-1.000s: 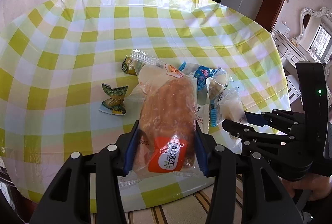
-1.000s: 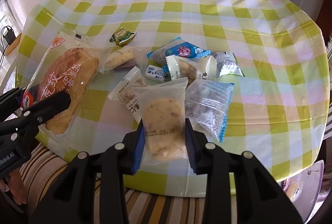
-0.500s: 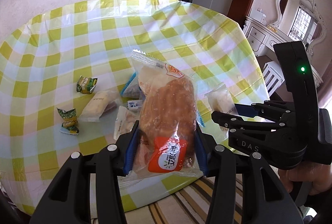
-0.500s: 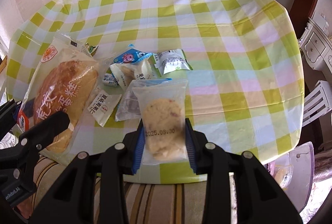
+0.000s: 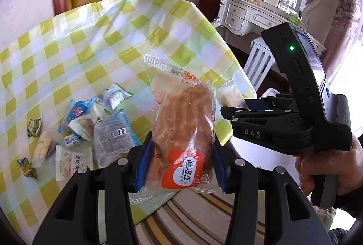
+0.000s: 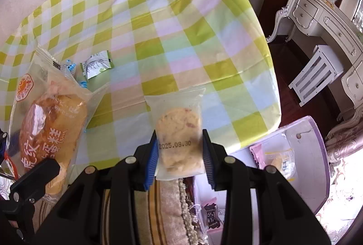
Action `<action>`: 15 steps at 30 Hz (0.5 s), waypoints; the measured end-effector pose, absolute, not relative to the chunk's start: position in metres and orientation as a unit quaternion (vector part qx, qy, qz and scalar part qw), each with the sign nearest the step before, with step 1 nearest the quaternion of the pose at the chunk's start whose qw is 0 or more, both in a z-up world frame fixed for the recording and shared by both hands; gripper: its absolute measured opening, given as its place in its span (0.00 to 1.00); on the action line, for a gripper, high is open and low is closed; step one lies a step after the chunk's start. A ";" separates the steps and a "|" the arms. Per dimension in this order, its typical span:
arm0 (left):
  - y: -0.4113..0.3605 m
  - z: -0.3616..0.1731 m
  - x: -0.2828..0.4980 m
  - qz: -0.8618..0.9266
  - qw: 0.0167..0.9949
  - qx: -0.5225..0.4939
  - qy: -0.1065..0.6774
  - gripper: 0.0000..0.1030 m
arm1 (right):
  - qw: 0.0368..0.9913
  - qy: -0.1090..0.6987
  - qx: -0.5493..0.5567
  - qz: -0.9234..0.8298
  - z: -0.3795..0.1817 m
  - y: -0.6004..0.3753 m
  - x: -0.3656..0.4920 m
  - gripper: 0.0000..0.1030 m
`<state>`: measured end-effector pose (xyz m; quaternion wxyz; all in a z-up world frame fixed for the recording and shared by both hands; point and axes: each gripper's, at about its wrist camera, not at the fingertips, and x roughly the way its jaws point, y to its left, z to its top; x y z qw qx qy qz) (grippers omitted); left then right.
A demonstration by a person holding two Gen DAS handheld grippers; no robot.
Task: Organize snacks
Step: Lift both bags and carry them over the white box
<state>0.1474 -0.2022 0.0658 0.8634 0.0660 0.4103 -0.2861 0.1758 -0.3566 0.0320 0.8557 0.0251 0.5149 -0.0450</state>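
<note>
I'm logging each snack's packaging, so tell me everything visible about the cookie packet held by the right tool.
The cookie packet is a clear, slightly frosted plastic pouch holding one pale round cookie with reddish flecks, printed with the date 2025.08.30. It stands upright, pinched at both sides by the right tool, lifted near the checkered table's edge.

Left wrist view sits just behind the left gripper (image 5: 180, 167), looking forward and down along its fingers at the near table (image 5: 95, 45) edge, close up. Bread packet (image 5: 183, 129) fills the middle between the pads; right gripper (image 5: 251, 106) shows off to the right.

Right wrist view sits behind the right gripper (image 6: 180, 158), steeper down, cookie packet (image 6: 179, 138) between pads, lilac tray (image 6: 315, 165) below right.

Shared: checked table (image 6: 158, 24), bread packet (image 6: 50, 122), white dresser (image 5: 247, 15) (image 6: 317, 18).
</note>
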 end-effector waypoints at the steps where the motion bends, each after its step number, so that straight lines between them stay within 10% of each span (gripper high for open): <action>1: -0.212 0.065 0.147 -0.293 0.860 0.074 0.411 0.45 | 0.854 0.517 0.032 -0.053 0.030 -0.366 0.173 0.35; 15: -0.321 0.054 0.132 -0.381 0.810 0.148 0.420 0.45 | 0.827 0.535 0.077 -0.154 0.006 -0.468 0.139 0.35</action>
